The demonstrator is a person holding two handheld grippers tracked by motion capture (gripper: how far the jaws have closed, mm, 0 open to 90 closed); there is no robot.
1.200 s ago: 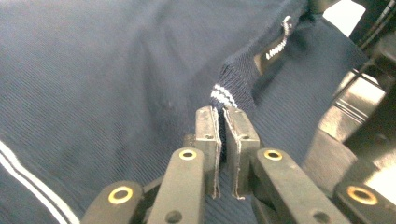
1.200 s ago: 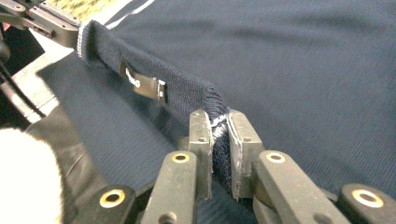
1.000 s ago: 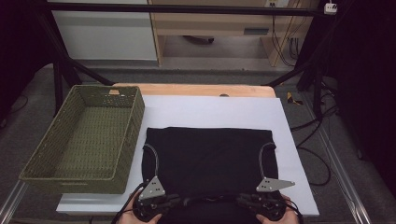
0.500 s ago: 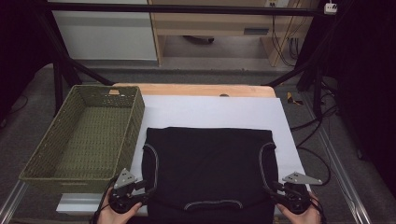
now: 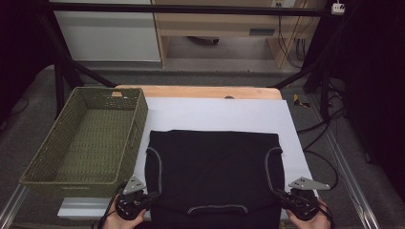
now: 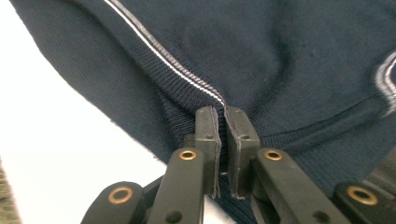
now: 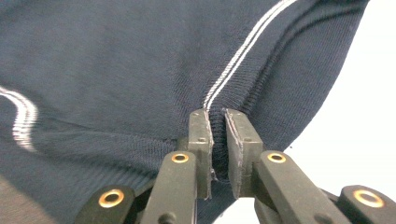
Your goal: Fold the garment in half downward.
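Note:
A dark navy knit garment [image 5: 215, 167] with thin white piping lies spread flat on a white sheet [image 5: 215, 114]. My left gripper [image 5: 150, 195] is at the garment's near left corner. In the left gripper view this gripper [image 6: 223, 113] is shut on the ribbed edge of the garment [image 6: 280, 56], just where the white stripe [image 6: 163, 51] ends. My right gripper [image 5: 282, 196] is at the near right corner. The right gripper view shows it [image 7: 217, 115] shut on the garment [image 7: 116, 60] at the foot of a double white stripe [image 7: 243, 51].
A green woven basket [image 5: 138, 124] with nothing in it stands to the left of the garment, close to my left gripper. The wooden table edge [image 5: 200, 91] shows beyond the sheet. Cables [image 5: 329, 162] trail off the right side.
Both grippers have moved apart, from near the middle of the garment's near edge out to its corners. The near edge is now stretched wider and flatter.

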